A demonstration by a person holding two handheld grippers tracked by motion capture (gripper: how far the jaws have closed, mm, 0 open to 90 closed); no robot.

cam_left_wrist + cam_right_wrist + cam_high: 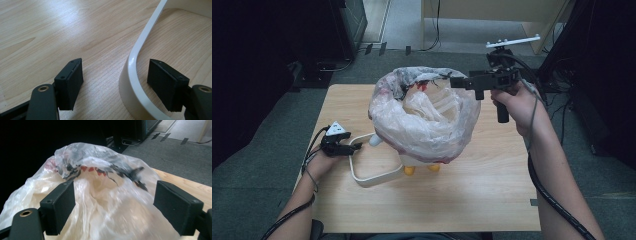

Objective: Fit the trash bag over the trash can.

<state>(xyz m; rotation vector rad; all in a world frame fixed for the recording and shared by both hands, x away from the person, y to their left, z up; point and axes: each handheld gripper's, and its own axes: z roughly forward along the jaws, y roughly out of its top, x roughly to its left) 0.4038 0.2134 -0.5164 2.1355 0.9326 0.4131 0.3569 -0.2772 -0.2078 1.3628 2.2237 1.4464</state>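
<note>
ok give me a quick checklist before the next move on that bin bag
1. Left claw open around the white handle of the bin: ok, a jaw on each side, not clamped.
2. Right claw open at the bag rim: ok, jaws apart, plastic bag between them.
3. Bag pulled over the bin all round: cannot tell, the far side is hidden.
4. Bin standing steady on the table: cannot tell, the bag covers most of it.
5. Right claw's grip spot clear: not ok, the rim is blurred in the right gripper view.
</note>
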